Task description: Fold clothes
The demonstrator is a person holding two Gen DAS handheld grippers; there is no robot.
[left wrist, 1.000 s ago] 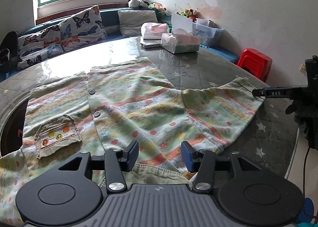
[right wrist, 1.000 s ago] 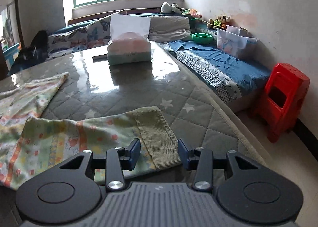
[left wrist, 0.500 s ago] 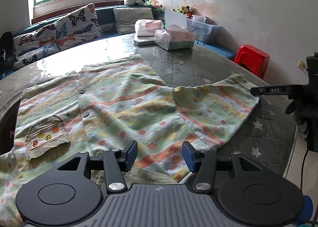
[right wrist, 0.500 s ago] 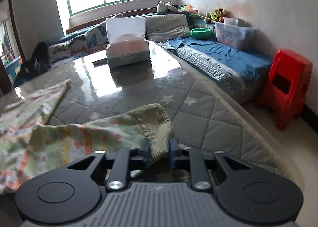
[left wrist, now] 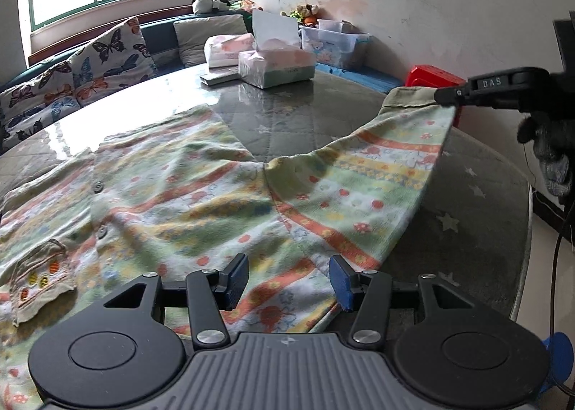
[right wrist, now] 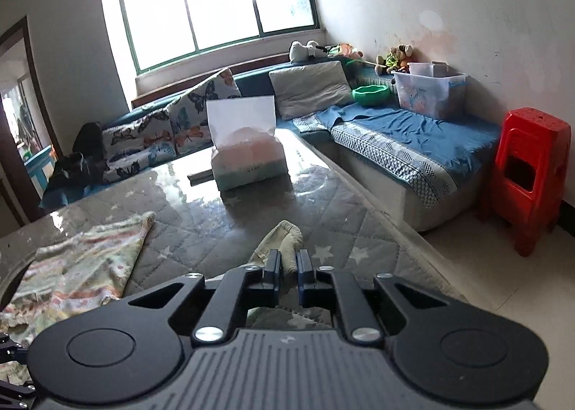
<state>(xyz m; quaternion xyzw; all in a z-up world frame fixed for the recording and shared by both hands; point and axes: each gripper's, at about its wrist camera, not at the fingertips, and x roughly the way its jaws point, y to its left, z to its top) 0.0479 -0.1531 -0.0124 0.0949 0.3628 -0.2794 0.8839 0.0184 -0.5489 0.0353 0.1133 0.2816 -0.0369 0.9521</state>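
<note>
Right gripper is clamped on the green sleeve cuff – cuff held lifted above the table. Left gripper is held apart, nothing pinched, over the shirt spread flat on the table beside a tissue box.

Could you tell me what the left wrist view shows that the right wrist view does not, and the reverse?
Only the left wrist view shows the shirt's embroidered chest pocket, its buttons, and the open left gripper above the hem. Only the right wrist view shows the green bowl and a doorway. Both show the striped, patterned shirt, the right gripper shut on its green ribbed sleeve cuff, the tissue box and the red plastic stool.
</note>
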